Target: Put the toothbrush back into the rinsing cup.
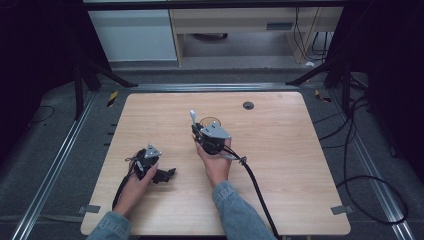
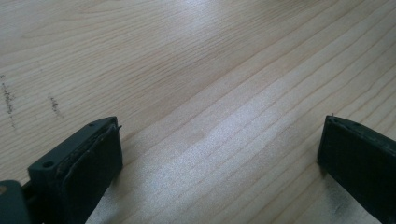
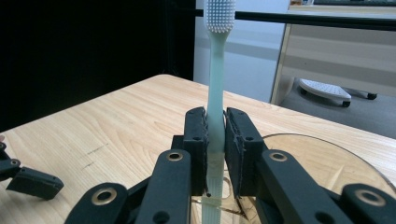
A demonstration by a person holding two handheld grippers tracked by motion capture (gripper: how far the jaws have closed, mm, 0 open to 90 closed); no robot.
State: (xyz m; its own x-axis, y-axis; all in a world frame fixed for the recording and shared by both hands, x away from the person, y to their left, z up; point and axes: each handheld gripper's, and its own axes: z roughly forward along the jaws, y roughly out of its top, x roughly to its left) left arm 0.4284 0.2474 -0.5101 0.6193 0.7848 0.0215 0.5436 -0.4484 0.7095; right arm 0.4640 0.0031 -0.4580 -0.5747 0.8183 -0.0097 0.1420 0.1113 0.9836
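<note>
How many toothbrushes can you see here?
1. The toothbrush stands upright, bristles up, clamped in the right gripper above a clear cup. Others could be hidden behind the hands.

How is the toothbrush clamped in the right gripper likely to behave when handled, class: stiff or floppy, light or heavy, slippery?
The toothbrush probably feels light: it is thin. It looks fairly stiff, standing upright above the right gripper without drooping. Its smooth handle may slip between the jaws.

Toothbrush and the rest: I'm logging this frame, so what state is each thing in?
Toothbrush: upright, bristles up, clamped.
Cup: clear, standing on the table, the toothbrush's lower end in it.
Right gripper: shut on the toothbrush.
Left gripper: open, nothing between its jaws.
</note>
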